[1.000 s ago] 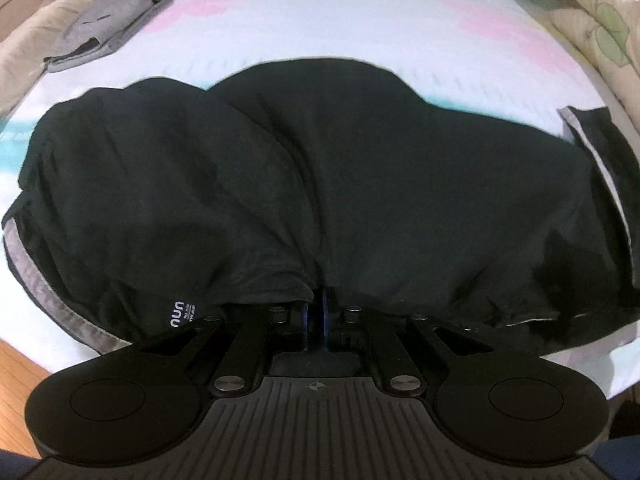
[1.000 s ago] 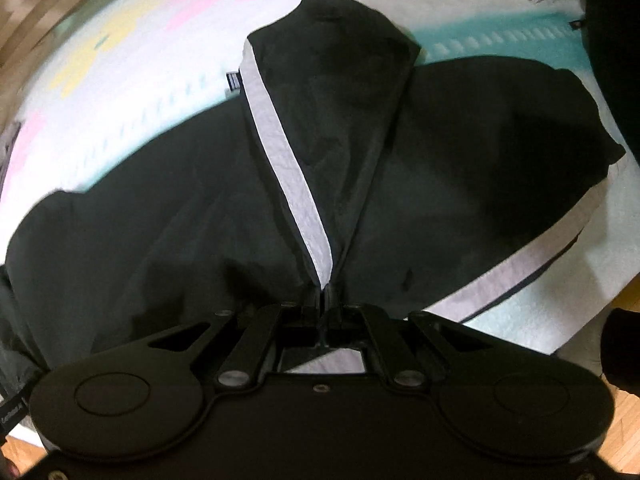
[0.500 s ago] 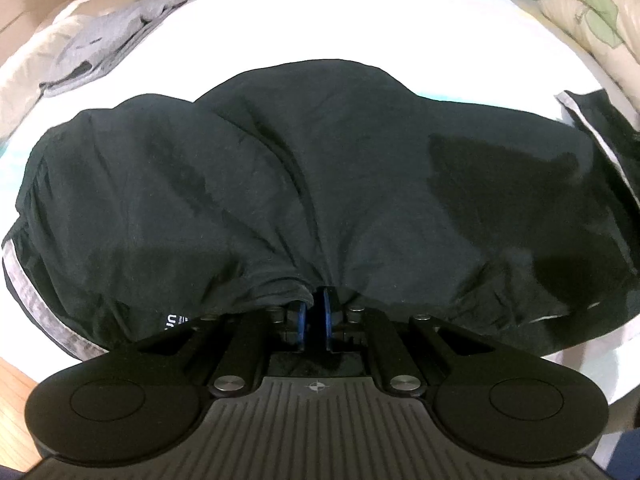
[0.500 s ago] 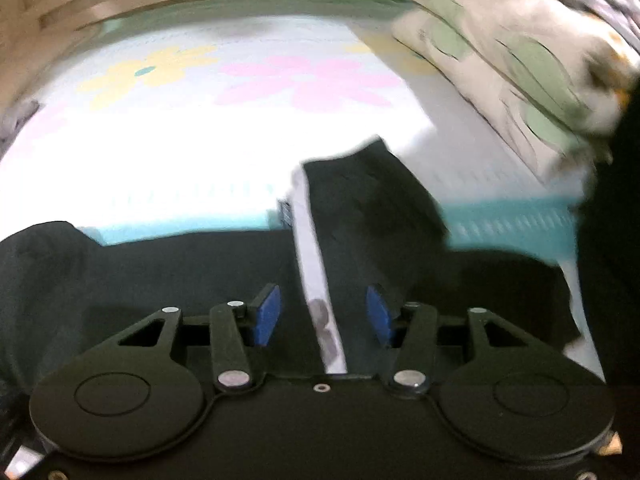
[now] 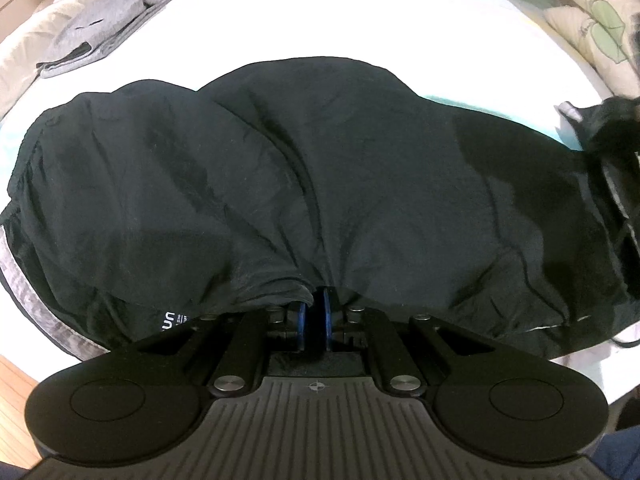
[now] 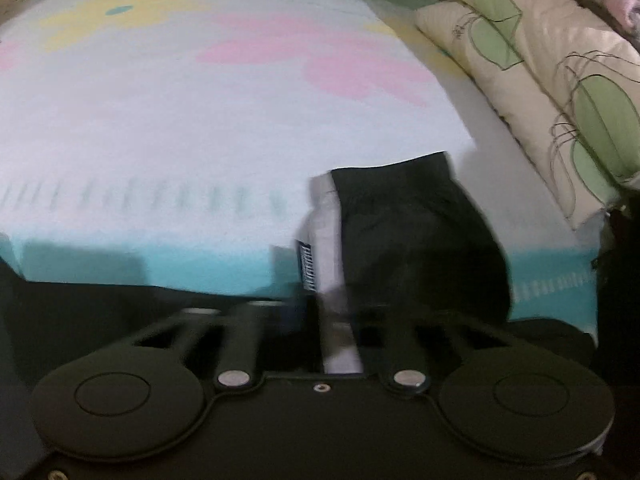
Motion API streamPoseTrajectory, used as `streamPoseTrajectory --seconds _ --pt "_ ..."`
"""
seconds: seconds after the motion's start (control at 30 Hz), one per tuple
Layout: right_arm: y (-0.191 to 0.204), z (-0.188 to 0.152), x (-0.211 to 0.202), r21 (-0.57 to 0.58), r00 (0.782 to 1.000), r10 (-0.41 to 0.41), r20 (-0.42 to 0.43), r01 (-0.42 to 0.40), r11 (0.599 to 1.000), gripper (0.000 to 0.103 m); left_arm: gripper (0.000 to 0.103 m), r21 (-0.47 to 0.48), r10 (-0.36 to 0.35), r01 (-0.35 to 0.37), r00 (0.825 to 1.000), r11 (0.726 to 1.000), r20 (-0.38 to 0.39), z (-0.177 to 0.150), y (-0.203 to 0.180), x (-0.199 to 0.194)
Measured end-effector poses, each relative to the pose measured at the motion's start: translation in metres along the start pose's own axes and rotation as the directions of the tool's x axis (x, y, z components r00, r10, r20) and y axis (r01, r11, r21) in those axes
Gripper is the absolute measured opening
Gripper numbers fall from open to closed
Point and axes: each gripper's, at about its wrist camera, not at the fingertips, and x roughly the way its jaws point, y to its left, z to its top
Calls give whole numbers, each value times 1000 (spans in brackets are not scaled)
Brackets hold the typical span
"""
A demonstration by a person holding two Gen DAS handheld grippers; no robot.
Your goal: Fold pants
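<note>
Left gripper [image 5: 314, 312] clamped on black pants [image 5: 320, 184] spread across bedsheet [image 6: 200, 120]; right gripper [image 6: 340, 320] blurred, jaws apparently apart over striped leg end [image 6: 400, 240]. Mid-fold, probably. Next: regrasp leg end squarely.

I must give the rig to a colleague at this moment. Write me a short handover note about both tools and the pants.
Left tool: shut on the near edge of the black pants.
Right tool: open, holding nothing; the view is blurred. The leg end with the grey stripe lies flat in front of it.
The pants are spread across the flowered bedsheet, bunched at the left tool.
Done: one leg end laid down.
Left: probably regrip with the right tool, smooth the cloth and finish the fold.
</note>
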Motion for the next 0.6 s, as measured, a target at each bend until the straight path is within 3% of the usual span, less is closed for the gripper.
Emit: streamPoseTrajectory --seconds 0.17,0.3,0.47,0.6 --pt "-66 -3 -43 169 994 94 59 -103 980 7 8 -21 -22 22 1000 1000 -4 1 8 -1" --pt "-127 -28 -70 254 994 78 81 -97 962 7 8 -22 -21 21 1000 1000 2 0 10 -2" --pt "-191 -74 -62 376 999 52 -3 -47 925 7 8 -10 -14 14 1000 1000 11 -4 8 -2" --pt "-222 -104 -39 499 992 90 -90 -33 866 7 8 -17 -19 19 1000 1000 9 -6 9 -4"
